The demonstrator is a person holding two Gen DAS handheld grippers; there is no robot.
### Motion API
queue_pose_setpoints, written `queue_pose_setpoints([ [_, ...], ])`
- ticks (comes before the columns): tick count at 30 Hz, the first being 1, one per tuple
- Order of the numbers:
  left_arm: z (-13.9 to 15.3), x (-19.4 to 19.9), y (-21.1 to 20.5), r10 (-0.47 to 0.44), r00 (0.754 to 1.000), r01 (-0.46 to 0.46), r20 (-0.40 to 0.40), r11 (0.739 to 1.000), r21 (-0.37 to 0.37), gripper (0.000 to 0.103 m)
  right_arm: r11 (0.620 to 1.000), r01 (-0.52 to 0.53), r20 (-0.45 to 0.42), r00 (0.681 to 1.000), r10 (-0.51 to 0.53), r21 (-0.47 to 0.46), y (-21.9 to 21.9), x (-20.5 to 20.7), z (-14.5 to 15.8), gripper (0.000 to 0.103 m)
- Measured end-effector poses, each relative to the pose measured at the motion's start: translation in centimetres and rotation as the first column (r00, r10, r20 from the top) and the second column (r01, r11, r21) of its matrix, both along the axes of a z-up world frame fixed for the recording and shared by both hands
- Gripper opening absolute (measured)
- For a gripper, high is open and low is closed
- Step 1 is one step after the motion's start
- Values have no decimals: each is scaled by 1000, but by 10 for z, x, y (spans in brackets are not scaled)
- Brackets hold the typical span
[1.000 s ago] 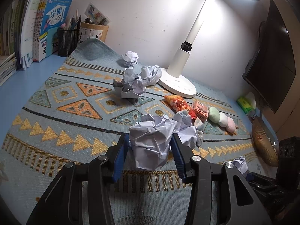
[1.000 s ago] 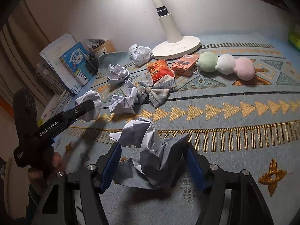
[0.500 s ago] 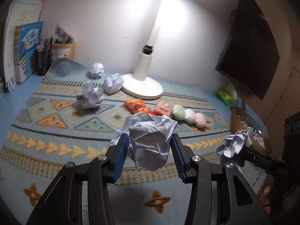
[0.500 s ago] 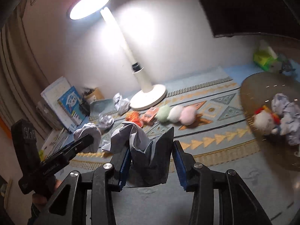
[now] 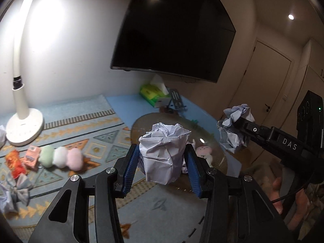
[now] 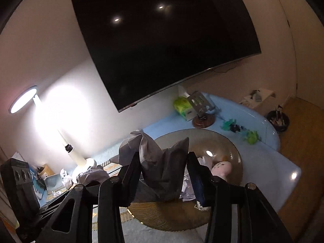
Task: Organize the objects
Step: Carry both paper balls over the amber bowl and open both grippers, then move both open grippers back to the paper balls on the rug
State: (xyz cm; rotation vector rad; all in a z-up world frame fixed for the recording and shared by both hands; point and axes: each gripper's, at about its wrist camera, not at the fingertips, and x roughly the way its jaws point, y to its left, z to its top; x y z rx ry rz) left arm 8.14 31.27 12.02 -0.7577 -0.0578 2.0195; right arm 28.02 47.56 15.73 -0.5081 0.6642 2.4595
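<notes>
Left gripper point(image 5: 163, 160): black frame, blue ribbed pads, jaws narrow and clamped on a crumpled ball of white paper point(image 5: 164, 154), held in the air in front of the round woven brown basket tray point(image 5: 141, 123).

Right gripper point(image 6: 164, 174): black frame, jaws narrow; they have just been closing, with a crumpled grey-shadowed sheet of paper point(image 6: 160, 162) gripped between the pads. In the left wrist view the same gripper point(image 5: 236, 129) enters from the right with its paper wad point(image 5: 235, 129) raised above the tray's right edge; a hand point(image 5: 291, 200) grips its handle.

Basket tray, right wrist view point(image 6: 226, 141): lies on the blue desk top point(image 6: 263, 162) at the end of the patterned blue-and-orange woven mat point(image 5: 97, 121). It holds white paper wads and a small pink-and-white plush figure point(image 6: 221, 168).

On the mat, well apart from the tray: green, white and pink plush dumpling row point(image 5: 60, 158); small orange carton point(image 5: 31, 158); red-orange snack packet point(image 5: 15, 166); grey checked bow point(image 5: 21, 186); white desk lamp point(image 5: 22, 125), lit.

Behind: large black wall-mounted screen point(image 5: 174, 32); green tissue box point(image 5: 154, 95); grey metal stand point(image 6: 200, 103).
</notes>
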Motion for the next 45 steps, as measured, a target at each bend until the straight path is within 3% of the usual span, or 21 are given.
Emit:
queue_pose_setpoints([
  [3,-4,-2,29,-34,998,34,47,999,16,43,1000,24,40,999,-24,3,9,-2,-9,49],
  [5,-7,-5,45,-36,998,35,60,999,12,44,1000,21,70,997,-20,-21,14,-5,-17,75],
  [8,-16,-9,59,-57,992,58,115,998,-5,71,998,8,42,999,-6,-58,17,4,-24,77],
  [11,-20,-7,52,-22,994,24,107,1000,-15,74,998,23,27,999,-22,-64,17,13,-24,77],
  [17,-21,-11,13,44,990,-45,132,999,4,74,997,-11,-11,1000,10,-78,1,18,-18,77],
  [24,-10,-1,-67,183,978,-189,103,981,45,74,976,-216,-5,976,216,36,-74,-18,-2,78],
  [26,-5,6,-101,237,968,-243,85,968,71,74,955,-288,21,958,287,68,-102,-37,-6,88],
  [27,-2,9,-120,276,959,-281,69,957,71,76,944,-320,39,947,318,82,-116,-47,-10,91],
  [28,-1,12,-138,322,946,-325,49,943,68,84,932,-349,60,937,345,93,-130,-59,-16,93],
  [30,-4,12,-173,436,900,-435,-4,899,44,101,900,-425,108,903,415,100,-157,-84,-31,93],
  [33,-18,0,-228,617,785,-619,-56,785,-17,101,861,-501,157,860,485,89,-191,-116,-63,93],
  [37,-47,-20,-287,756,646,-763,-105,637,-112,101,823,-565,172,818,549,59,-214,-149,-105,93],
  [40,-68,-29,-313,786,610,-790,-97,595,-148,101,811,-584,189,800,569,29,-221,-165,-124,93],
  [44,-84,-38,-308,782,610,-789,-125,586,-184,101,816,-577,209,803,558,34,-220,-172,-128,93],
  [45,-85,-39,-304,771,623,-779,-128,597,-194,101,819,-573,208,804,556,23,-218,-172,-130,93],
])
